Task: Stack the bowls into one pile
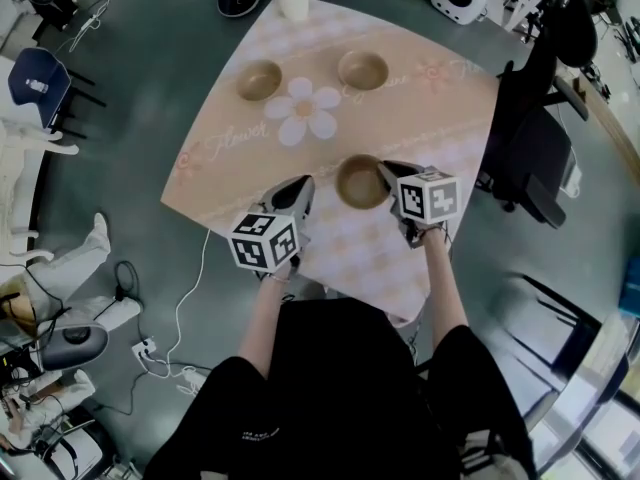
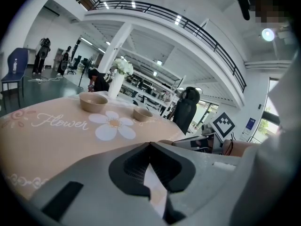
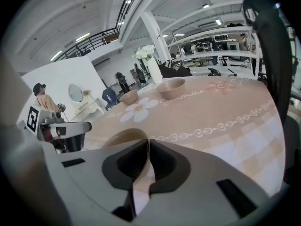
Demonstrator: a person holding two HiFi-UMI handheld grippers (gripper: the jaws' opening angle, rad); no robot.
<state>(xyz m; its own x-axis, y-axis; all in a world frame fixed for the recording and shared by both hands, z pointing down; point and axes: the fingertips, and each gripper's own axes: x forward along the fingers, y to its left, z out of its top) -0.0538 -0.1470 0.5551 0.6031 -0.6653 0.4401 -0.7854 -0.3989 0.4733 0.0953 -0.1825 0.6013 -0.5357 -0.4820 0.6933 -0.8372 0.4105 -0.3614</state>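
**Stacking barely begun: three bowls lay apart on the tabletop (image 1: 440, 118), and one was gripped.**

From left to right: the left gripper (image 1: 302, 188) hung low over the near edge of the cloth, its fingers shut together with nothing between them. The far left bowl (image 1: 259, 80) and the far right bowl (image 1: 362, 69) stood well apart on either side of the printed flower (image 1: 303, 110), and both were empty. The near bowl (image 1: 360, 183) sat upright and empty on the cloth just beside the left gripper. The right gripper (image 3: 148, 144) had its fingers pinched on the right-hand rim of this bowl, with the thin wall between them. No bowl was yet nested in another, so by this reading the whole pile remained to be built, probably starting by lifting the near bowl.
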